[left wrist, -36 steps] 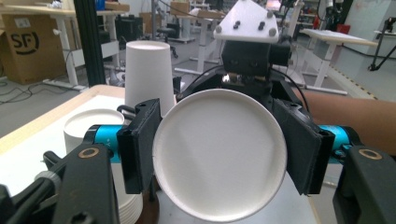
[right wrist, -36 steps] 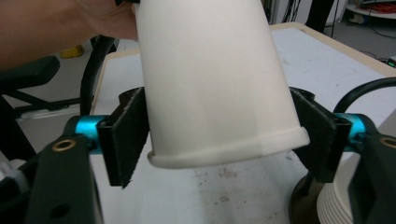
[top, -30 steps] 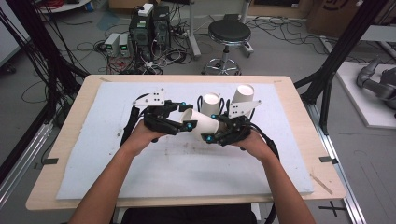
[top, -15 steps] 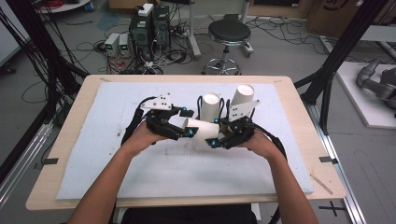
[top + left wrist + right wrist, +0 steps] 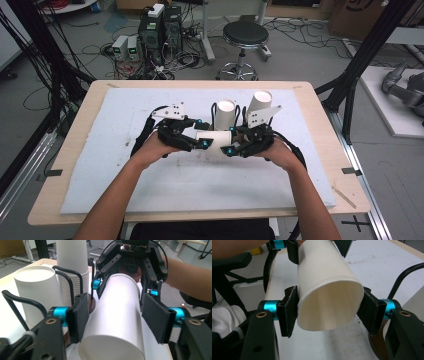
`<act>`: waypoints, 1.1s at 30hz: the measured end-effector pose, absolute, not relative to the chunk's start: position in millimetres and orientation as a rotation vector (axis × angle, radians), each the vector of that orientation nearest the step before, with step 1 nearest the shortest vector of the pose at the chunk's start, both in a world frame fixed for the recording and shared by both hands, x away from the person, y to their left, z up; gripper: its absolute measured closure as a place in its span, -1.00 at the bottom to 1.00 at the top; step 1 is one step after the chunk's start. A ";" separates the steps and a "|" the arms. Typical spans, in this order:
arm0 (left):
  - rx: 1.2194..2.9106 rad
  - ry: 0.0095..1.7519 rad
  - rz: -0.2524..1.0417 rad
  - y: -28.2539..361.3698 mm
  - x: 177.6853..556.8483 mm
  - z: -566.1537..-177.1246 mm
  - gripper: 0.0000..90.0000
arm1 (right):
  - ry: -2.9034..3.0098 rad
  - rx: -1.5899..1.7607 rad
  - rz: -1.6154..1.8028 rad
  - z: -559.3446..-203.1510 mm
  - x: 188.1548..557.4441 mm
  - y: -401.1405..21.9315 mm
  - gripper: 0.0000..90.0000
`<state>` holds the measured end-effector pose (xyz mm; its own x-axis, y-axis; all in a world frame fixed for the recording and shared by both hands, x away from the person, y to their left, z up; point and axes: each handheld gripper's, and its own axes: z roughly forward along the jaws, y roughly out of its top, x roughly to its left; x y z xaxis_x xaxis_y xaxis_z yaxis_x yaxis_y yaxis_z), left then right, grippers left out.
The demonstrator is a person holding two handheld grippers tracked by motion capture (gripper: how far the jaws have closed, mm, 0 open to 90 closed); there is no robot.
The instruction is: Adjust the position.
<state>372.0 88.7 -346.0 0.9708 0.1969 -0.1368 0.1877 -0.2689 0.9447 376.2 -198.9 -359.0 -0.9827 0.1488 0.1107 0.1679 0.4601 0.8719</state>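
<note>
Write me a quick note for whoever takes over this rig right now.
Left gripper: shut on the paper cup at its base end; jaws have just been closing.
Right gripper: shut on its open end; jaws have also just been closing.
Paper cup: level, over the white mat; cup stacks behind.
Done: one cup held by both.
Left: probably one gripper releases; unclear which.

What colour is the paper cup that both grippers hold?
The paper cup is plain white, without pattern; the left gripper view shows it best.

White paper cup (image 5: 214, 138) on its side, clamped at both ends above the table.
</note>
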 end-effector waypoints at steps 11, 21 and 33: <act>1.917 0.294 -0.004 92.9 371.7 -350.0 -0.41 | -2.668 -0.307 -1.612 -357.4 377.5 -203.8 -0.14; 1.953 0.298 -0.012 91.3 373.2 -361.2 -0.40 | -2.659 -0.295 -1.617 -357.1 378.0 -204.3 -0.14; 1.951 0.262 -0.013 92.5 371.6 -362.0 -0.27 | -2.630 -0.292 -1.632 -356.0 378.6 -205.2 -0.19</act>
